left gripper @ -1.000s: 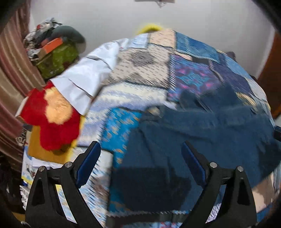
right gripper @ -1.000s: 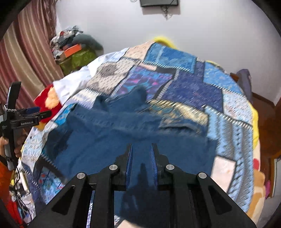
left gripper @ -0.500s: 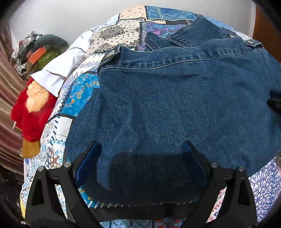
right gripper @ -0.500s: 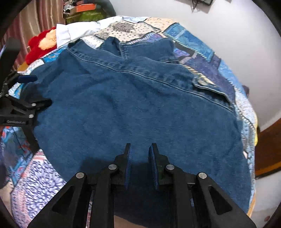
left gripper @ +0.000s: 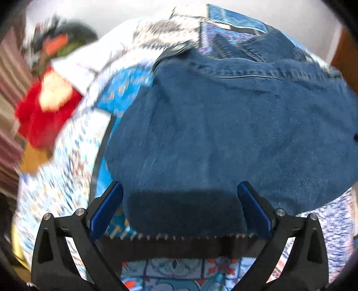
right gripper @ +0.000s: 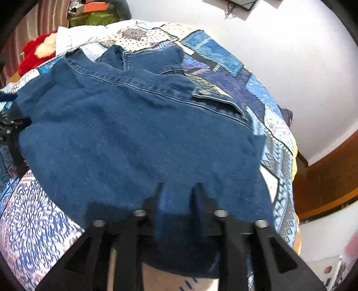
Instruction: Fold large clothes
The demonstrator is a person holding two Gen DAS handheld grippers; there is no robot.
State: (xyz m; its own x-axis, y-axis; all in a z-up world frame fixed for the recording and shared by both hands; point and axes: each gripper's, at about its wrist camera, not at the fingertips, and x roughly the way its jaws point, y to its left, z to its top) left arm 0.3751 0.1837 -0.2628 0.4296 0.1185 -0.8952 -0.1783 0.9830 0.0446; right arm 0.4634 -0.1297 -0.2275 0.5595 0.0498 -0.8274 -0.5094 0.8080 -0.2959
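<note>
Denim jacket (right gripper: 138, 138) lies spread on the bed, back panel up, over the patchwork bedspread (right gripper: 33, 215); collar (right gripper: 143, 60) points to about 12 o'clock in the right wrist view, toward the white wall (right gripper: 290, 56). One buttoned cuff or flap (right gripper: 214, 98) rests folded on the jacket's 2 o'clock shoulder area. Near hem runs along the 6 o'clock edge of the bed. Left gripper (left gripper: 179, 206): fingers (left gripper: 107, 208) stand wide apart and the jaws are opening — they straddle the near left part of the hem, the denim (left gripper: 223, 134) lying between and beyond the pads without either pad pressing on it. Left view is motion-blurred, so fine contact at the hem cannot be told. Right gripper (right gripper: 177, 197): fingers (right gripper: 156, 199) are a modest gap apart and the jaws are opening; denim fills the gap between them at the hem, blurred, and the pads do not appear to pinch it. In the right wrist view the left gripper shows as a dark frame at 9 o'clock, at the jacket's left edge. Off the jacket at 10 o'clock — a red and cream plush toy (left gripper: 44, 107) beside a white cloth (left gripper: 94, 60), with green and orange clutter (right gripper: 94, 15) behind. Brown wooden trim (right gripper: 324, 176) sits at 3 o'clock.
</note>
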